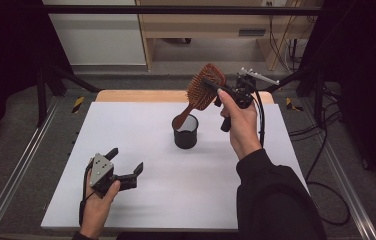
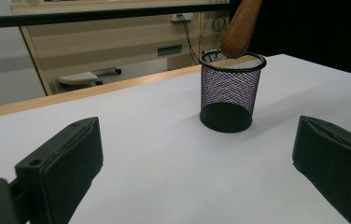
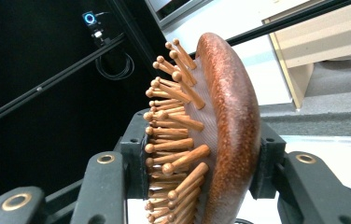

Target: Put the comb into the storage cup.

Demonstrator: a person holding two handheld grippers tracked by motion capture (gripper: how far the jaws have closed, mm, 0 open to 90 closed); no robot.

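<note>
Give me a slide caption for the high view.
Right gripper holds a wooden hairbrush, handle tip at a black mesh cup; left gripper rests open.

white table top (image 1: 151, 200), wooden cabinet (image 1: 206, 25), floor cables (image 1: 321, 150)

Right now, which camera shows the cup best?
The left gripper view: the cup stands whole and close, its black mesh clear, with the brush handle tip at its rim. The high view shows the cup small, from above. In the right gripper view I can't make it out behind the brush head.
</note>
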